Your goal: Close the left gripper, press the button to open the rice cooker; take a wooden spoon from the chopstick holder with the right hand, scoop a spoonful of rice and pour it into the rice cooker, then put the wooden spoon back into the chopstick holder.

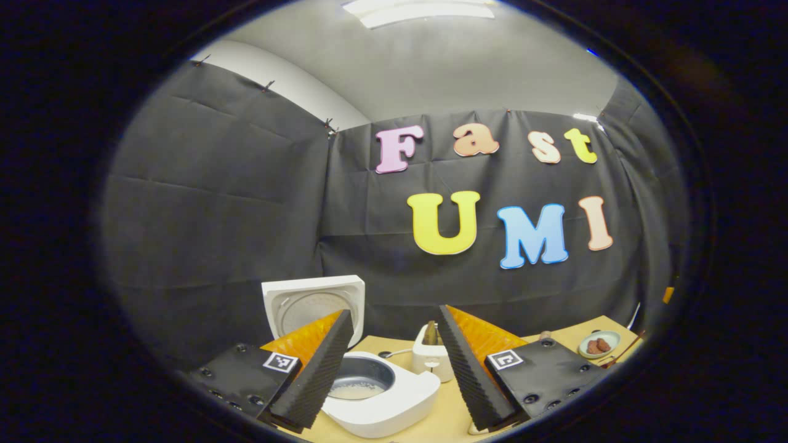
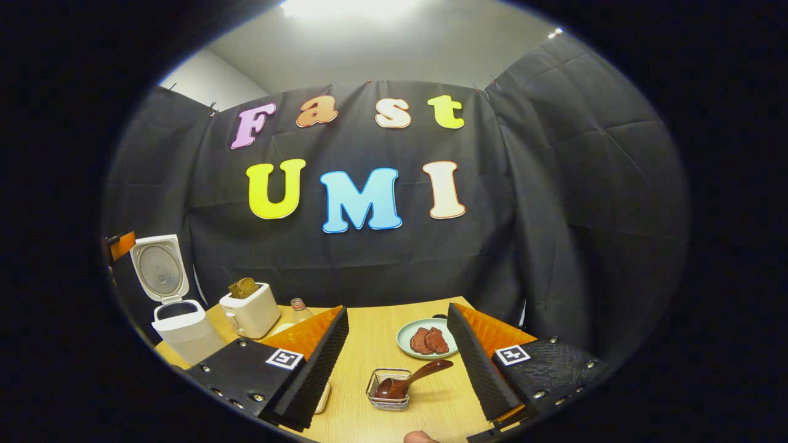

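Wood: the pale wooden table (image 2: 394, 332) carries everything; its far edge meets the black cloth wall, and its far right corner shows behind the plate in the right gripper view.
Rice cooker: the white rice cooker (image 1: 381, 394) stands near the table's left edge with its lid (image 1: 314, 301) swung up and standing upright behind the pot; a thin layer of rice lies in the metal inner pot (image 1: 360, 376).
Left gripper: the left gripper (image 1: 394, 375) hangs over the cooker with its fingers spread wide and nothing between them; the open pot shows in the gap.
Right gripper: the right gripper (image 2: 397, 375) has its fingers spread wide and grips nothing; it hovers above the near middle of the table.
Wooden spoon: the dark wooden spoon (image 2: 409, 380) rests bowl-down in the chopstick holder (image 2: 389, 389), a small wire basket, with its handle leaning up and to the right over the rim.
Toaster: a white toaster (image 2: 251, 311) with bread in its slots stands just right of the cooker, near the far edge.
Bottle: a small clear bottle (image 2: 298, 309) stands beside the toaster.
Plate: a pale green plate (image 2: 407, 339) with brown pieces lies toward the far right corner, apart from the holder.
Open room: bare tabletop lies between the holder and the toaster, and between the holder and the plate.
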{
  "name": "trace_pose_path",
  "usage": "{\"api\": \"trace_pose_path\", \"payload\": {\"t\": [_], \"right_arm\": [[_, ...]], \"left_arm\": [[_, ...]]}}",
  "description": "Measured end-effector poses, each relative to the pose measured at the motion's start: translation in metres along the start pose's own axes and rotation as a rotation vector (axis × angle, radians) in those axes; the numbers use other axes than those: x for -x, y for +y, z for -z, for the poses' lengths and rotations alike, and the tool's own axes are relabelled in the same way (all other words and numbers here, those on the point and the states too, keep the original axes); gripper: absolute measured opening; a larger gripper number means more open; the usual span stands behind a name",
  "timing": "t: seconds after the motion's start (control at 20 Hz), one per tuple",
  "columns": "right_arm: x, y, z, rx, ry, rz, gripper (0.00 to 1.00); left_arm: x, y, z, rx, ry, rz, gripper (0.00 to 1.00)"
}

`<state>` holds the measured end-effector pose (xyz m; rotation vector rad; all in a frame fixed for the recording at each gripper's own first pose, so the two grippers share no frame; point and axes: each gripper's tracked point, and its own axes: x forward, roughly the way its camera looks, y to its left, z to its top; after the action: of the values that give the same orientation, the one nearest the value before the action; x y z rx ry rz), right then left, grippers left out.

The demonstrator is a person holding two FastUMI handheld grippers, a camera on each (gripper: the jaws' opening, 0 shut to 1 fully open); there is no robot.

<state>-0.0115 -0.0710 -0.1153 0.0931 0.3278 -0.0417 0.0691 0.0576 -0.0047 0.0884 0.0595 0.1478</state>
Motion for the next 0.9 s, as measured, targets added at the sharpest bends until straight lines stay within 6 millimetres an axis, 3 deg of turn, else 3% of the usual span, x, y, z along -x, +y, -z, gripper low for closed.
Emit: {"api": "trace_pose_path", "payload": {"t": [0.4, 0.55, 0.9], "right_arm": [[0.025, 0.029, -0.015, 0.019, -0.043, 0.036, 0.98], [0.028, 0.035, -0.019, 0.05, -0.06, 0.061, 0.98], [0.03, 0.052, -0.005, 0.03, -0.026, 0.105, 0.98]], "left_arm": [[-0.078, 0.069, 0.006, -0.016, 0.007, -0.123, 0.97], [-0.106, 0.09, -0.001, -0.052, -0.013, -0.147, 0.97], [-0.165, 0.123, -0.009, -0.043, -0.039, -0.173, 0.96]]}}
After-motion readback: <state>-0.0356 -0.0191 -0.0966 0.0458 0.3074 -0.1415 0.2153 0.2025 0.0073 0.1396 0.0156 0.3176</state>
